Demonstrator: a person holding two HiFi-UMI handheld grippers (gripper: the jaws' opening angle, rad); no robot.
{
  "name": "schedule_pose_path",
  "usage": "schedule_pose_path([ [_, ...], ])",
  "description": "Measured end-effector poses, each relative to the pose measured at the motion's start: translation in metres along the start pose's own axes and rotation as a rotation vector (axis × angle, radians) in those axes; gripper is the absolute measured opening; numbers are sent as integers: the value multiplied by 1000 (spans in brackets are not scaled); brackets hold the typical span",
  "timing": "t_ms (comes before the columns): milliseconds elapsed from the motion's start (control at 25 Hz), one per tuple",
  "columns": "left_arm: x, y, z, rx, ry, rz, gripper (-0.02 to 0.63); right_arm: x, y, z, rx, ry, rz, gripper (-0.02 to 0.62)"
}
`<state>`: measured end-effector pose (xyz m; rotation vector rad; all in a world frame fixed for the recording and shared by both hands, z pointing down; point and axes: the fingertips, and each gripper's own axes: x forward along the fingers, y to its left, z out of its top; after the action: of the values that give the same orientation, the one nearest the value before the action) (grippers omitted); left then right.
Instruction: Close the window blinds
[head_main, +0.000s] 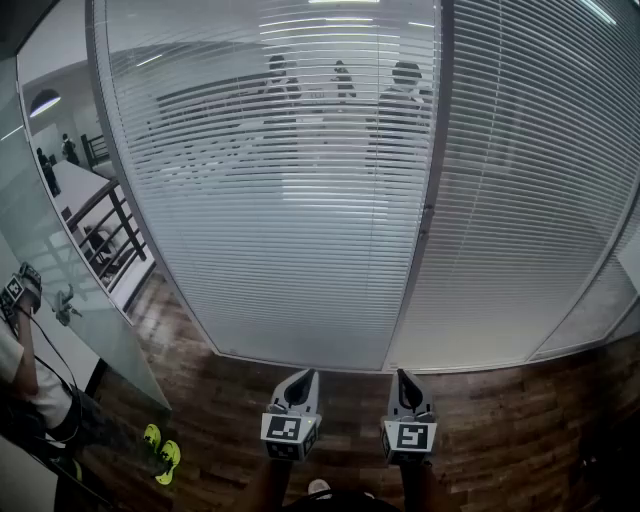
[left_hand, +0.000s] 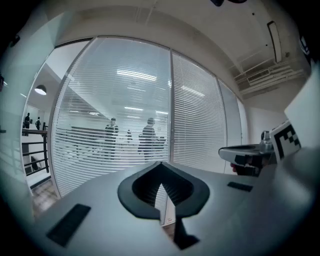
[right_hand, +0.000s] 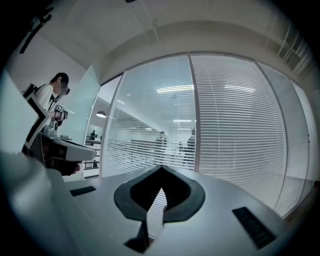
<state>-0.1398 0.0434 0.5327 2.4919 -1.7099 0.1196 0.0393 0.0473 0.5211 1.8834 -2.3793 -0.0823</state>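
The window blinds cover a glass wall ahead of me. On the left panel (head_main: 280, 200) the slats stand partly open, and people and a room show through them. The slats of the right panel (head_main: 520, 200) look denser and whiter. A grey post (head_main: 430, 150) divides the two panels. My left gripper (head_main: 305, 378) and right gripper (head_main: 403, 378) are held low in front of the wall, side by side and short of the blinds. Both are shut with nothing between the jaws. The left gripper (left_hand: 160, 164) faces the left panel (left_hand: 110, 115), and the right gripper (right_hand: 161, 168) faces the post (right_hand: 194, 115).
Dark wood floor (head_main: 500, 430) runs up to the wall's bottom rail. A person in a white shirt (head_main: 20, 370) stands at the left by a glass partition (head_main: 70, 290), with yellow-green shoes (head_main: 160, 450) near them. That person (right_hand: 50, 95) also shows in the right gripper view.
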Motion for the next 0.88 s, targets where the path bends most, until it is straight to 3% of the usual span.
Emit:
schedule_pose_path([
  [880,-14,-5,-2,-9,7,-26,0,-9,4,-9,44,11,6,0],
])
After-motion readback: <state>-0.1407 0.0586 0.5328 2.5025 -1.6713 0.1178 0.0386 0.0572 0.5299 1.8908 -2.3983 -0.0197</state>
